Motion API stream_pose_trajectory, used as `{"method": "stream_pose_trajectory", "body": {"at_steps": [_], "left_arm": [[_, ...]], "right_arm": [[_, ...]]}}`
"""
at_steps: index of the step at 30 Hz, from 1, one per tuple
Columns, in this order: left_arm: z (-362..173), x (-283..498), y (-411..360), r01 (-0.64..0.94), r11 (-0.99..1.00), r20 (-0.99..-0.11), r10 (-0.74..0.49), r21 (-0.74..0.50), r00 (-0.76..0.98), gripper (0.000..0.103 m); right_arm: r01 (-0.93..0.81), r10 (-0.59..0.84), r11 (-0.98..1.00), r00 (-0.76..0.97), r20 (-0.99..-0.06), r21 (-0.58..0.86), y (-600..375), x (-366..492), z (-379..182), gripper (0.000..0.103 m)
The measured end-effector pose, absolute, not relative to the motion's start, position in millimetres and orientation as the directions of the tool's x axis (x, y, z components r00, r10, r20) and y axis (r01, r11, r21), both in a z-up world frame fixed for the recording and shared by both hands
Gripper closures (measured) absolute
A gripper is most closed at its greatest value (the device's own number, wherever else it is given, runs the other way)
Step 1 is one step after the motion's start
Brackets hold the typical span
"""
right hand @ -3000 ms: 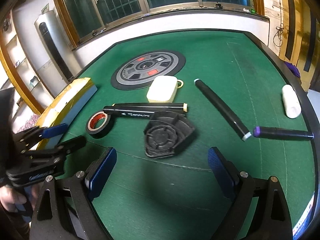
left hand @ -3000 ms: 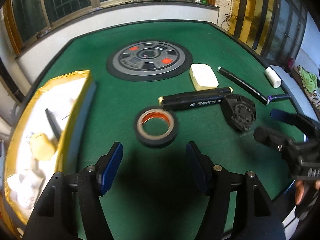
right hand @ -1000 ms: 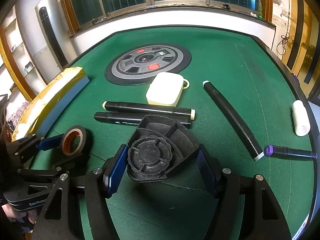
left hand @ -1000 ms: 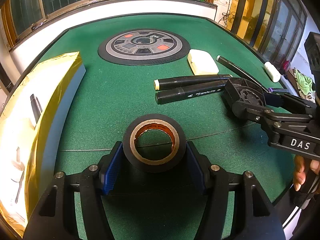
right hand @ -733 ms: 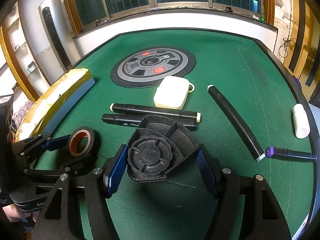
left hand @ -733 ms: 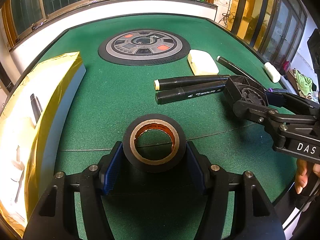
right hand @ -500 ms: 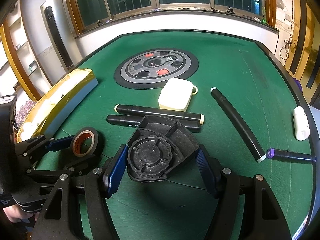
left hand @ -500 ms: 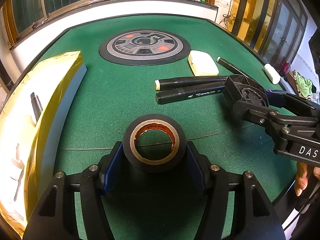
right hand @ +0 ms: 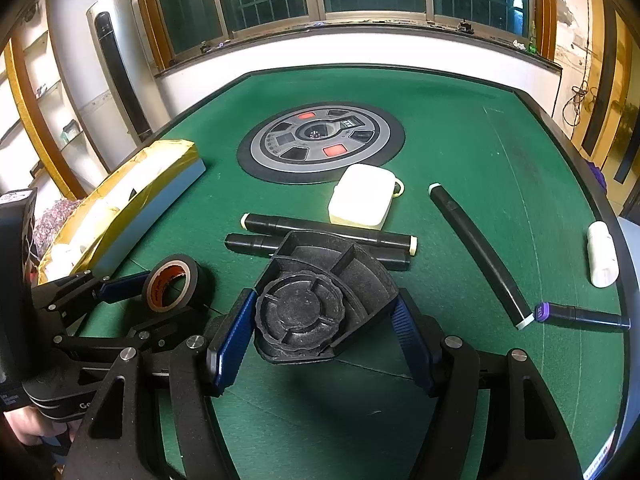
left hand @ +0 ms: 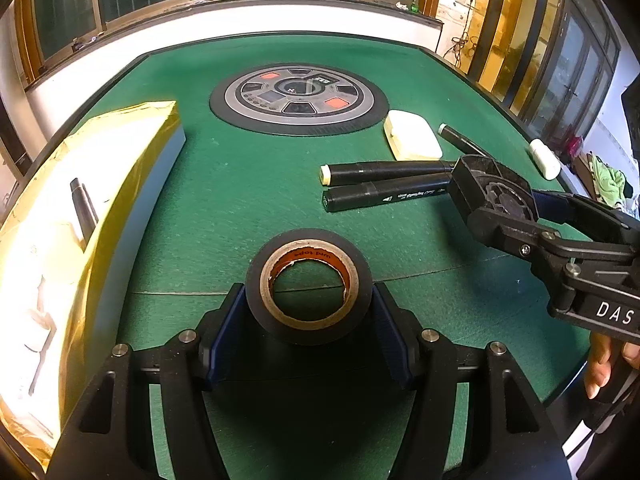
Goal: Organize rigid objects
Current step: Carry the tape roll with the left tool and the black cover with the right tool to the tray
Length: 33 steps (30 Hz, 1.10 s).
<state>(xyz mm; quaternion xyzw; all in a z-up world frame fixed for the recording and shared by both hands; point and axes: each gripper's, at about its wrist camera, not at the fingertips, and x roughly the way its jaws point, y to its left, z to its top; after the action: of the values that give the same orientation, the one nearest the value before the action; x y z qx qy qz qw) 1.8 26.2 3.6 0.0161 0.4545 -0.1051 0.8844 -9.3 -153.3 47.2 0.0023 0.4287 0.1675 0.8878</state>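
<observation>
My left gripper (left hand: 308, 308) is shut on a black tape roll (left hand: 308, 256) with an orange core, held just above the green table; it also shows in the right wrist view (right hand: 172, 280). My right gripper (right hand: 324, 320) is shut on a black fan-shaped plastic part (right hand: 320, 296), lifted off the felt, also seen in the left wrist view (left hand: 492, 196). Two black markers (right hand: 320, 230) lie side by side behind it. A cream case (right hand: 362, 196), a long black marker (right hand: 476, 252), a purple-capped marker (right hand: 580, 314) and a white bottle (right hand: 602, 254) lie on the table.
A gold-edged open box (left hand: 60, 216) with a marker and white items inside stands along the left side. A round grey control panel (left hand: 296, 96) sits in the table's middle. The table's raised black rim (right hand: 560, 120) runs around the felt.
Both grippers closed on their objects and lifted them slightly; over the last second the view has risen and drawn back a little, with both objects still held.
</observation>
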Motion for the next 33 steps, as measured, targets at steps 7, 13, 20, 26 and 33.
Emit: {"method": "stream_pose_trajectory", "body": {"at_steps": [7, 13, 20, 26, 33], "left_arm": [[4.5, 0.5, 26.6, 0.200, 0.977, -0.806, -0.173, -0.068, 0.567, 0.042], [7.7, -2.0, 28.1, 0.196, 0.978, -0.802, -0.172, -0.069, 0.572, 0.042], [12.4, -3.8, 28.5, 0.195, 0.978, -0.796, -0.172, -0.069, 0.580, 0.042], [17.4, -5.4, 29.4, 0.194, 0.978, -0.789, -0.174, -0.071, 0.589, 0.042], [32.2, -9.2, 40.5, 0.179, 0.981, -0.769, -0.174, -0.079, 0.615, 0.042]], "right_arm": [[-0.301, 0.303, 0.942, 0.576, -0.759, 0.148, -151.1, -9.8, 47.6, 0.040], [-0.302, 0.305, 0.941, 0.578, -0.757, 0.149, -150.6, -10.6, 48.5, 0.040], [-0.308, 0.311, 0.939, 0.578, -0.754, 0.151, -149.6, -11.7, 50.9, 0.040], [-0.309, 0.311, 0.939, 0.578, -0.754, 0.151, -149.1, -12.0, 51.0, 0.040], [-0.315, 0.316, 0.937, 0.579, -0.752, 0.152, -146.2, -11.8, 52.5, 0.040]]}}
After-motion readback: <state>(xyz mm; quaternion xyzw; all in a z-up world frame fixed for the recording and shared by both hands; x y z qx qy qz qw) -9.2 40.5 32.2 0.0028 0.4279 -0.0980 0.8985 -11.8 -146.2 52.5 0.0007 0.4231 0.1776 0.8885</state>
